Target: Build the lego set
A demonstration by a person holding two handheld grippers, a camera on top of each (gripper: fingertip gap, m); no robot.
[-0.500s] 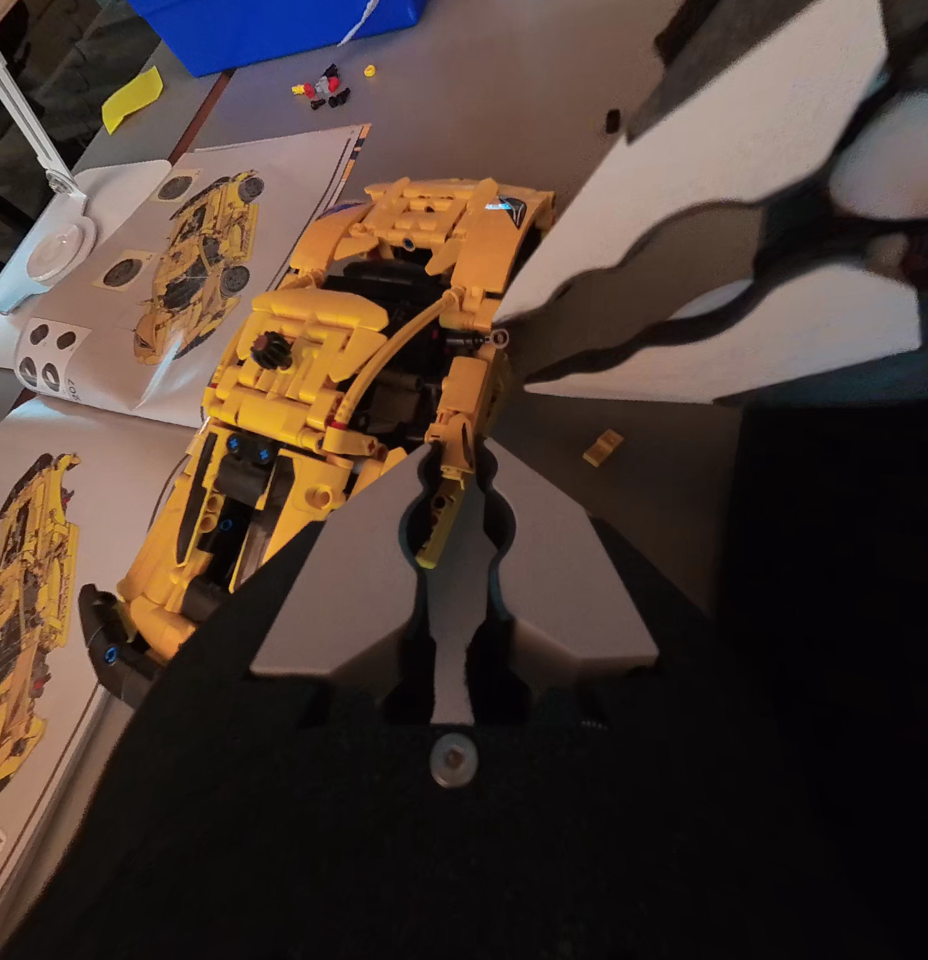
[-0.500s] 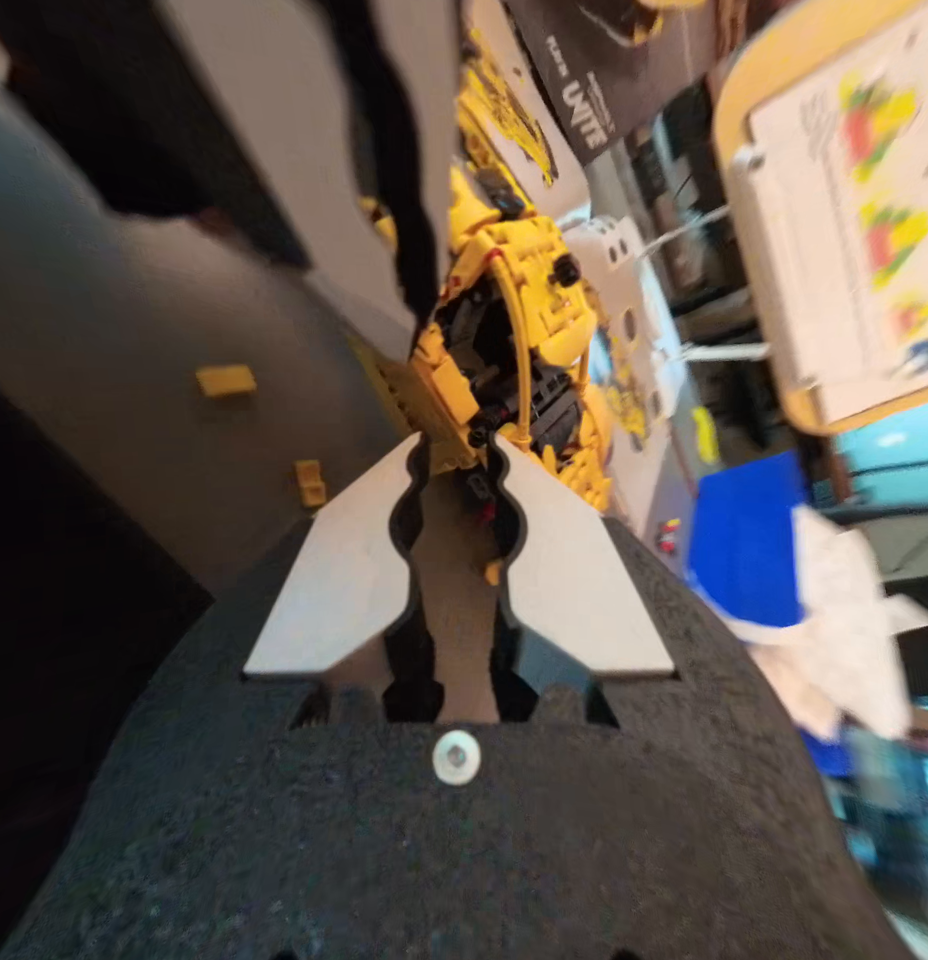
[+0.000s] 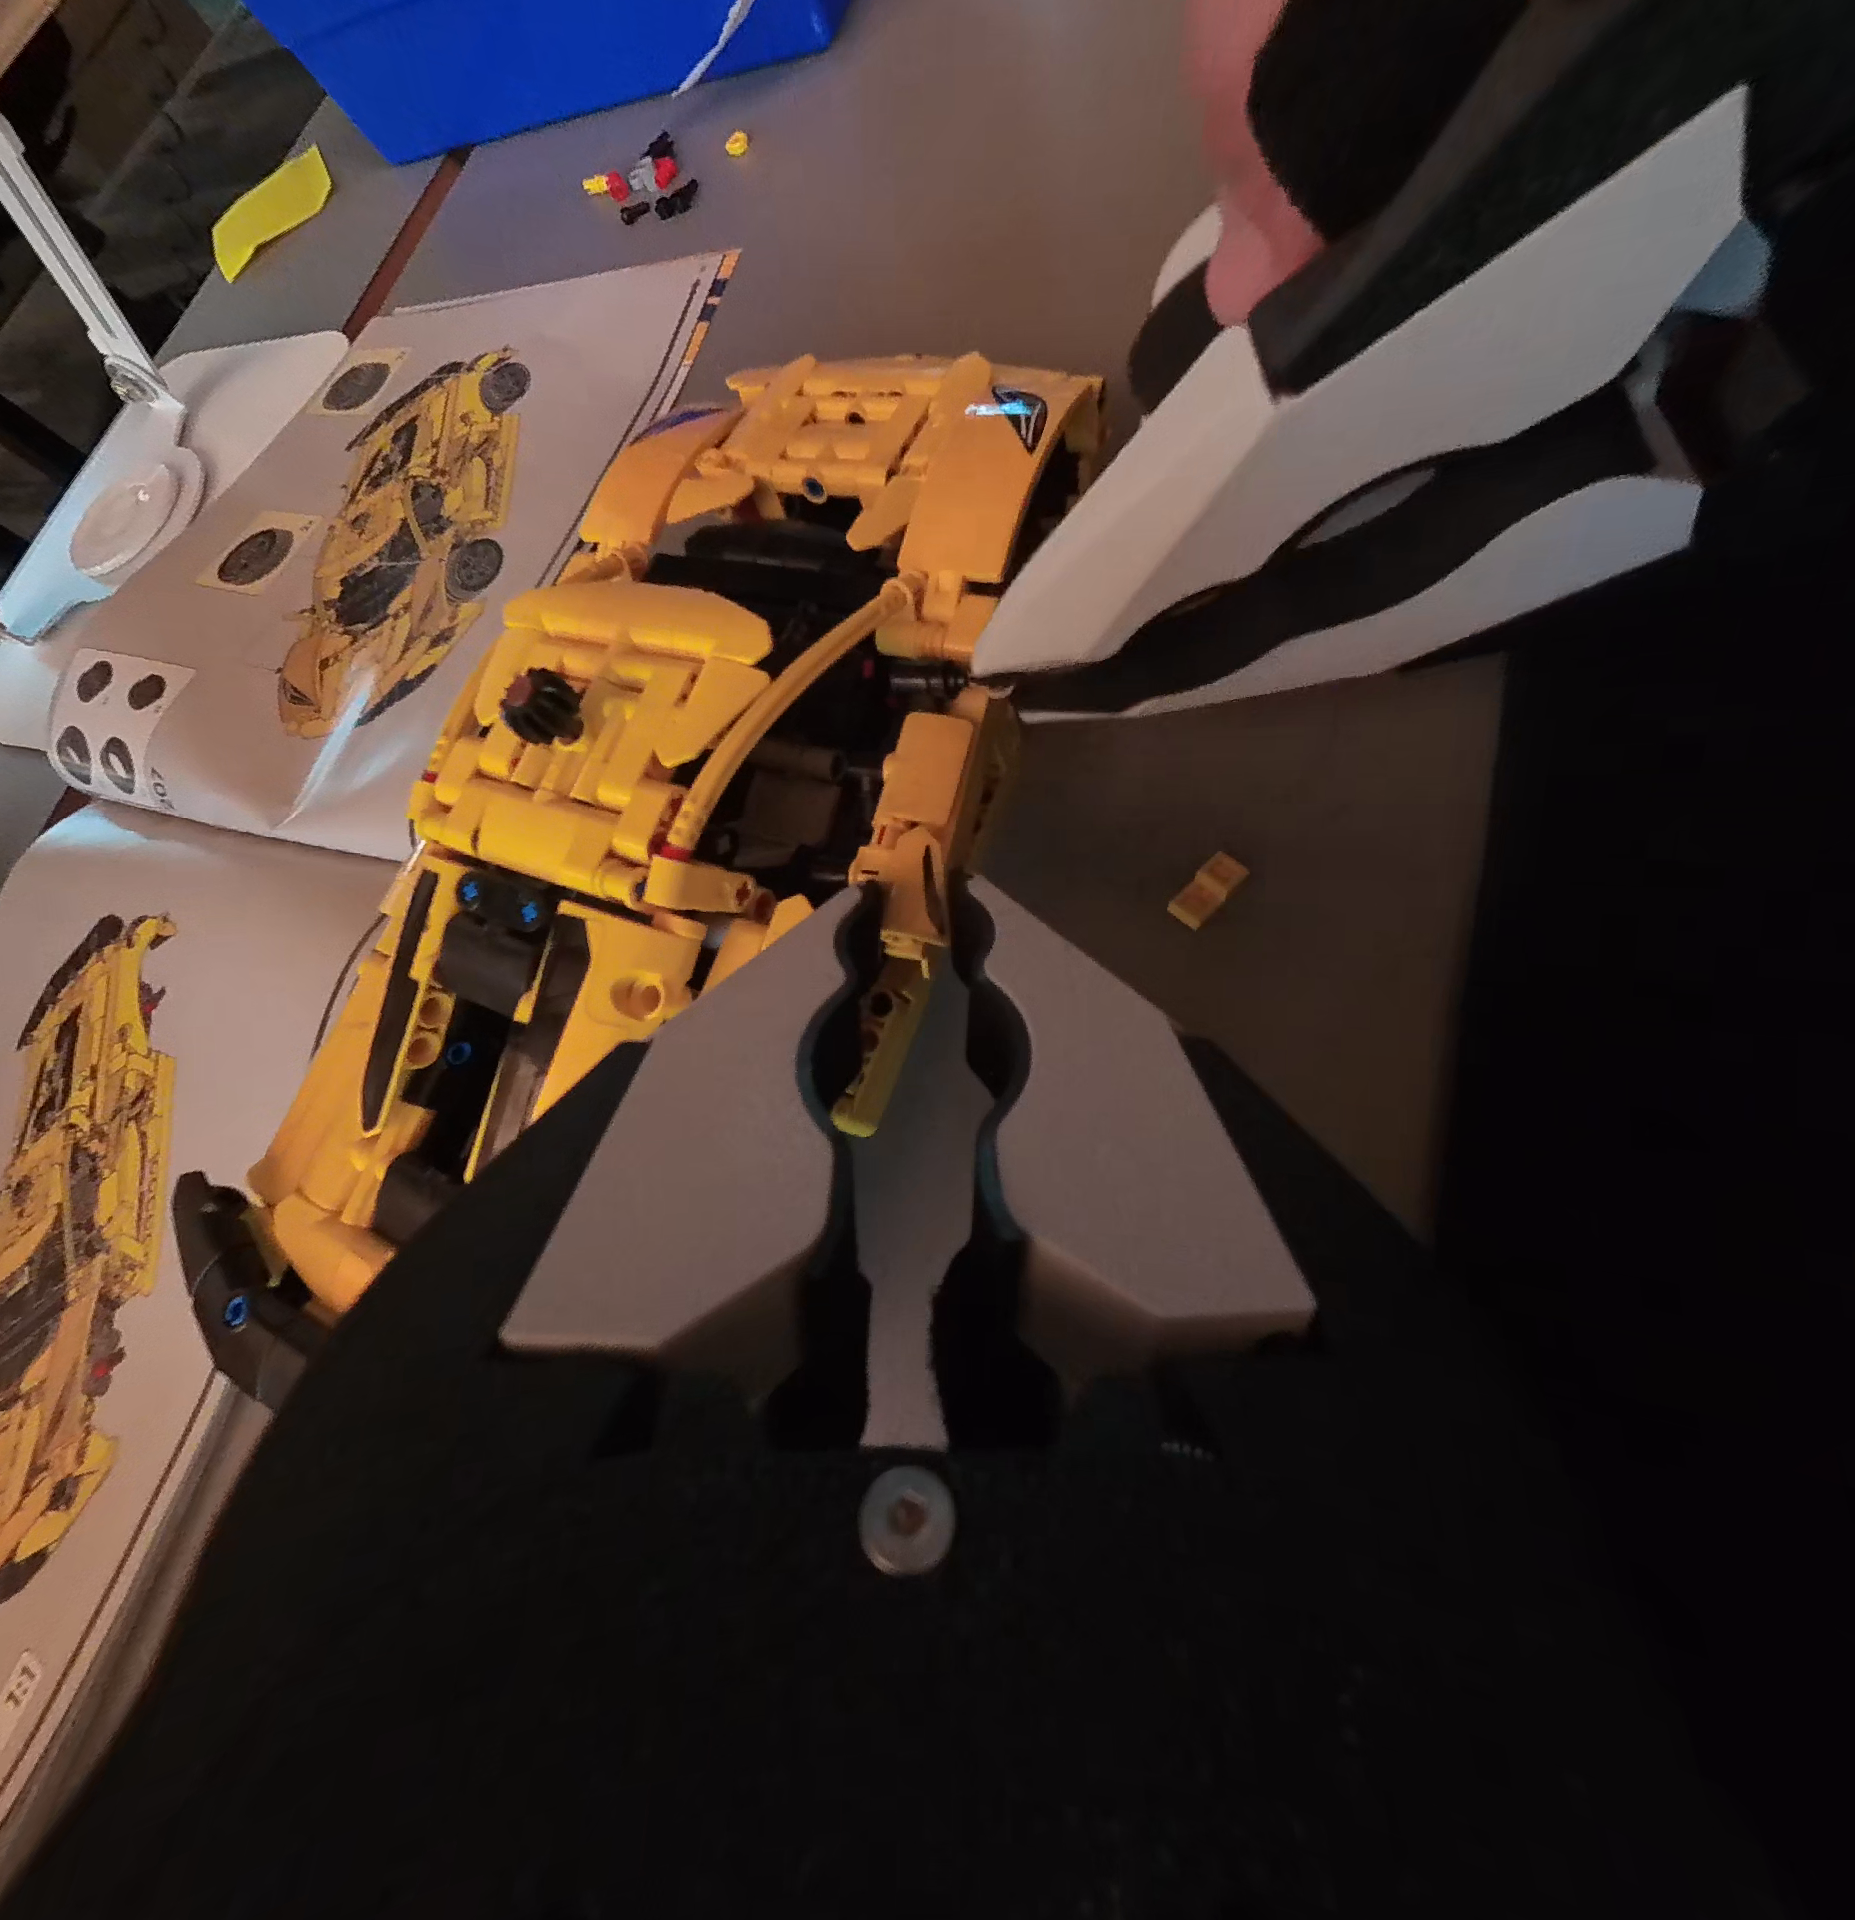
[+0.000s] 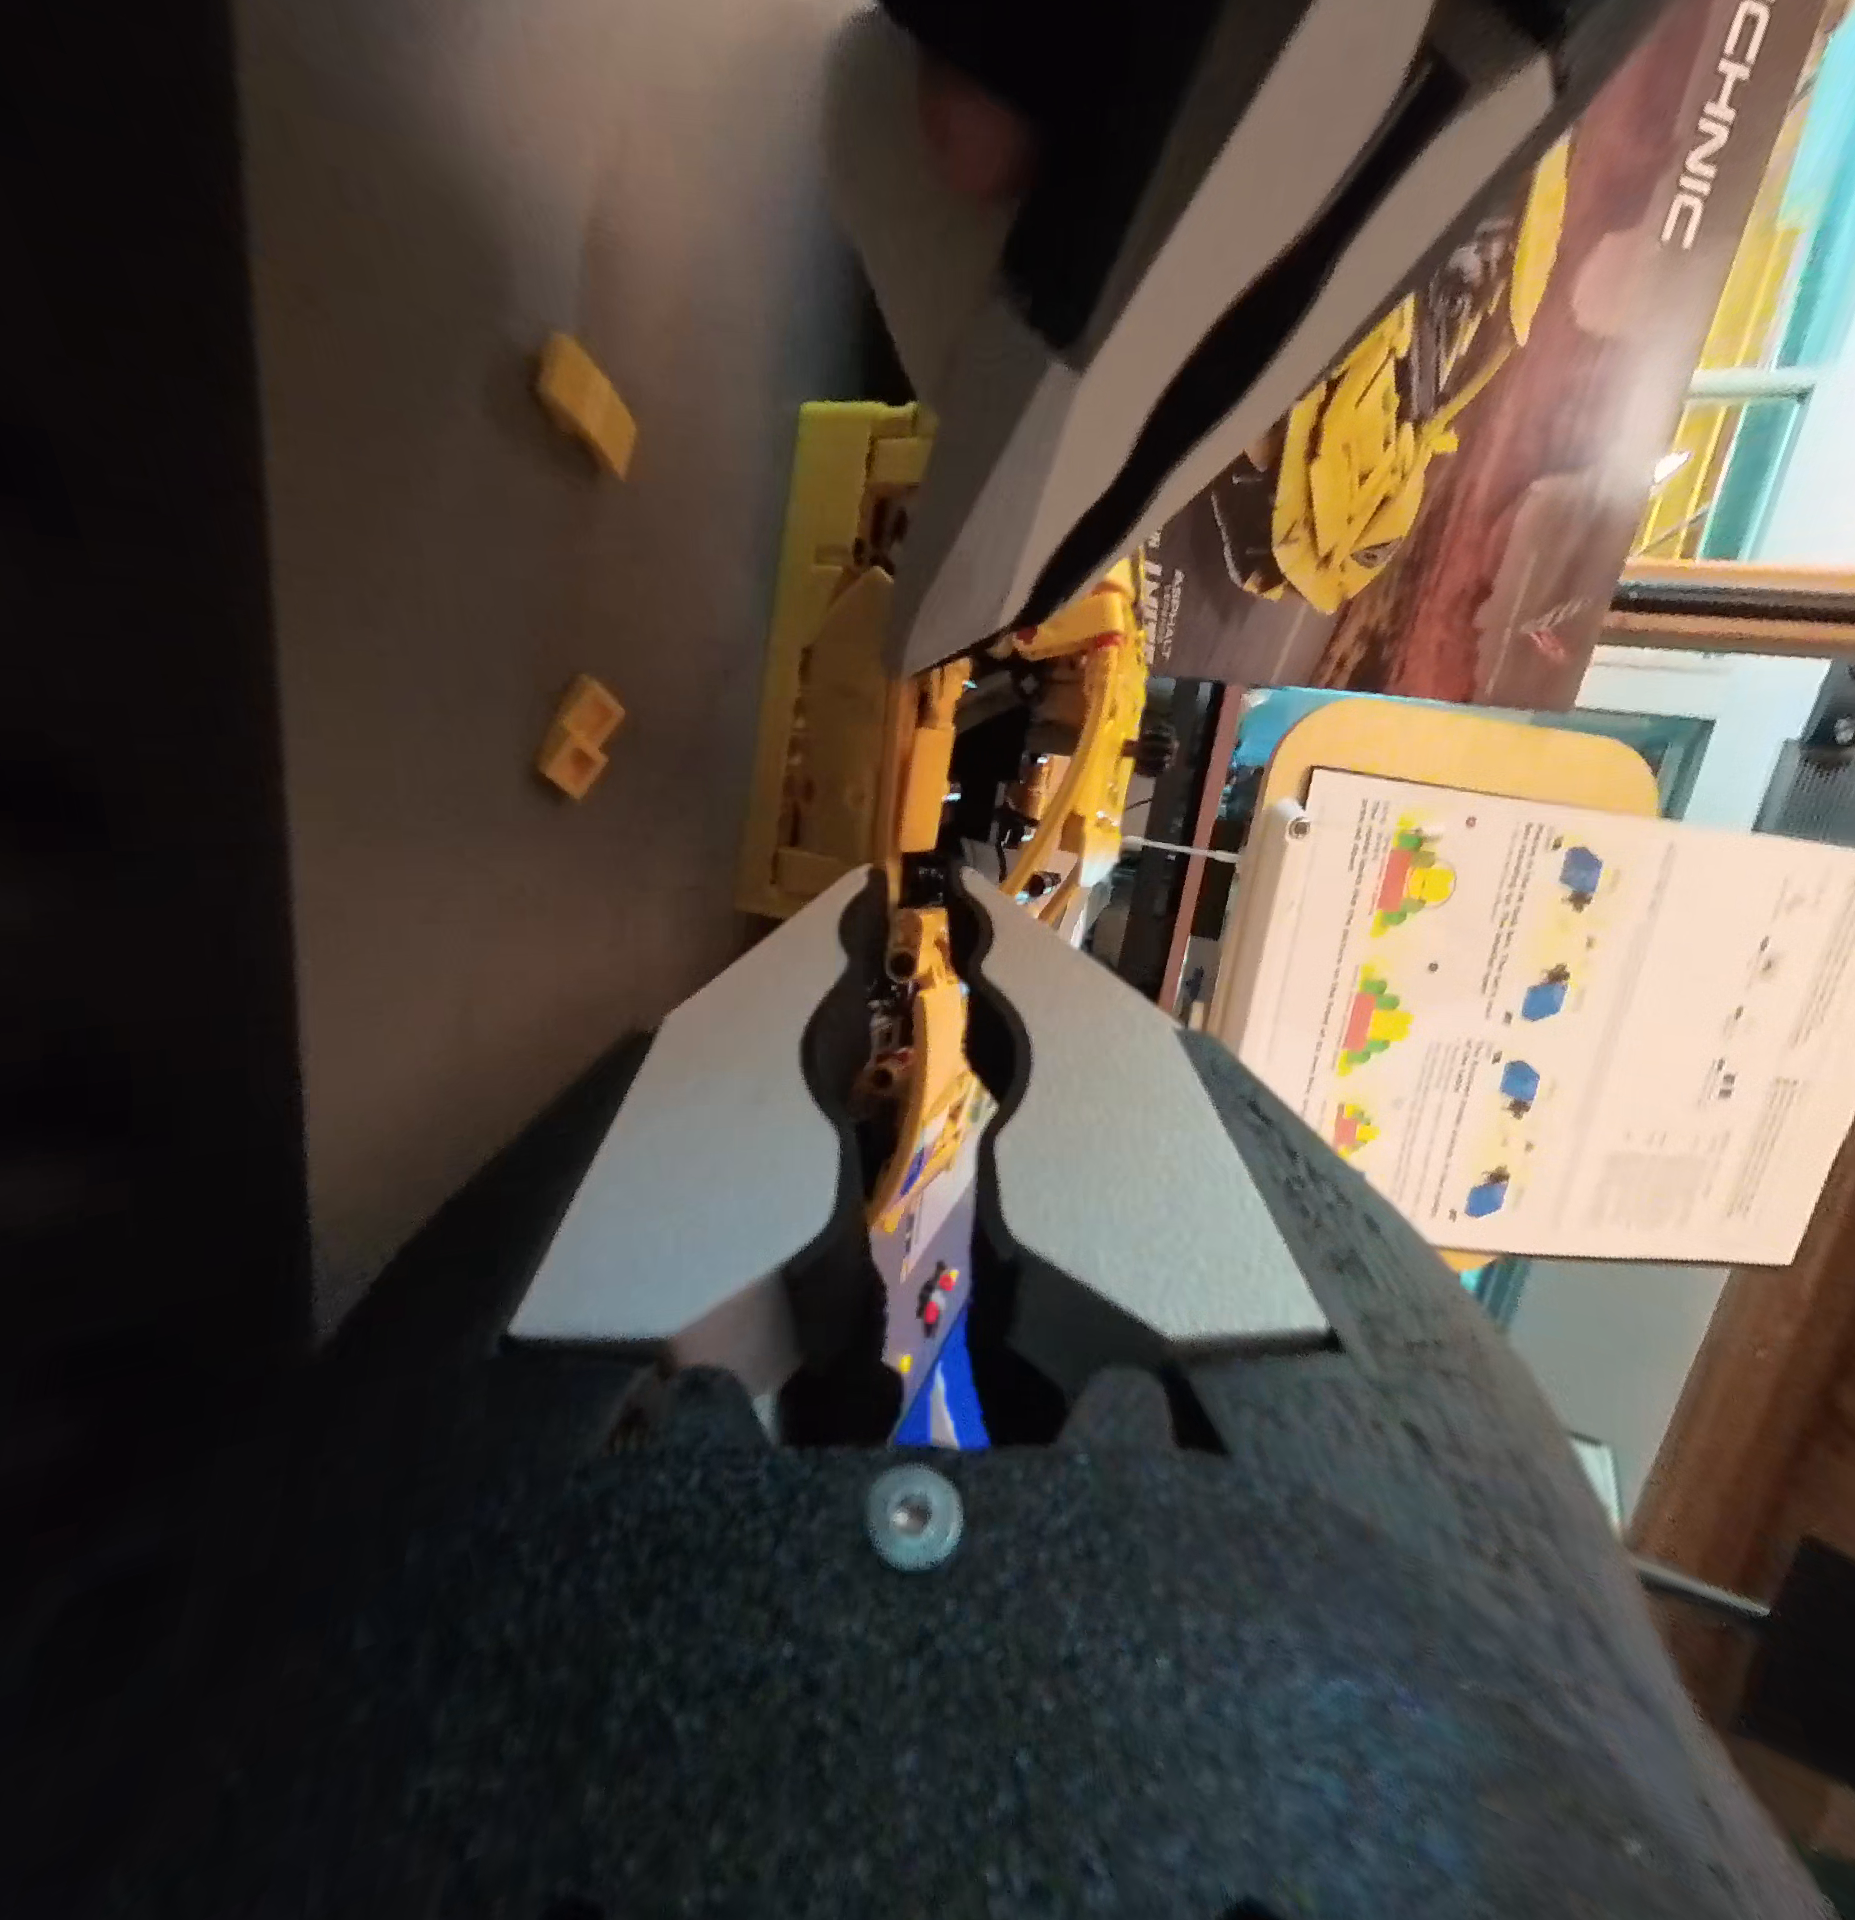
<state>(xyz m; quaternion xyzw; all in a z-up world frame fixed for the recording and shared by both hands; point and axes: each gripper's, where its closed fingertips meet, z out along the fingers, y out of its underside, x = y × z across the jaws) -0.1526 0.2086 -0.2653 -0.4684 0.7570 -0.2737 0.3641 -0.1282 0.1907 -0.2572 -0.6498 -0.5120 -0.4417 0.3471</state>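
A yellow lego car (image 3: 611, 748) lies on the grey table (image 3: 1266, 790), partly on the open instruction booklet (image 3: 227, 935). My left gripper (image 3: 910, 902) is at the car's near right side, shut on a yellow beam (image 3: 887, 1023) that hangs from it. My right gripper (image 3: 990, 670) reaches in from the upper right, its tips closed on a black pin at the car's right edge. In the right wrist view the right gripper (image 4: 918, 878) has the car's side (image 4: 928, 997) between its fingers. The left gripper's finger (image 4: 1006, 499) crosses above it.
One loose yellow piece (image 3: 1209, 888) lies right of the car; the right wrist view shows two (image 4: 585, 405) (image 4: 580, 753). Small parts (image 3: 648, 187) and a blue bin (image 3: 538, 62) are at the back. The set's box (image 4: 1525, 364) and a printed sheet (image 4: 1577, 1018) stand beyond. The tips of both grippers are at nearly the same place. About 5 cm separates my left fingertips from the loose yellow piece (image 3: 1209, 888). It turns up in the right wrist view (image 4: 579, 744) as well.
The right gripper has rolled and closed in, so the car's side now sits between its fingers. The left gripper and the car have stayed put.
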